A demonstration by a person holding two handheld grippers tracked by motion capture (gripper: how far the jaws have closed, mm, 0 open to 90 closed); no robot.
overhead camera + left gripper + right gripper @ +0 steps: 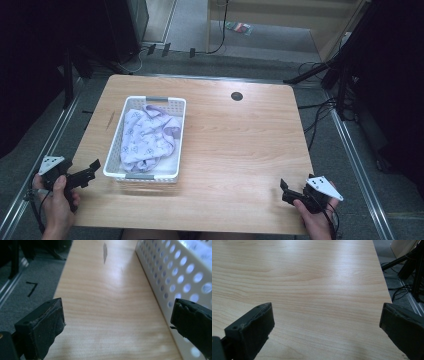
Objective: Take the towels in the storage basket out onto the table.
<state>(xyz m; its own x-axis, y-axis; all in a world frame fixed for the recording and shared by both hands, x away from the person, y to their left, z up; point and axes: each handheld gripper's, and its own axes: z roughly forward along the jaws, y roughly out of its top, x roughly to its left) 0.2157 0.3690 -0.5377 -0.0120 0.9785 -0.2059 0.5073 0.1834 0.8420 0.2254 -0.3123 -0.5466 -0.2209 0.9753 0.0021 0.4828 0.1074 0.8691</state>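
While nothing is gripped, left gripper point(89, 171) is held wide open at the basket's point(116, 135) seven o'clock; right gripper point(286, 190), also wide open, at four o'clock; cloth point(147, 137) inside.

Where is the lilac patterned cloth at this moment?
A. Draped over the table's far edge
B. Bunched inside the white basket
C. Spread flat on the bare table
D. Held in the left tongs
B: the lilac cloth lies crumpled within the white basket's perforated walls, both tongs apart from it.
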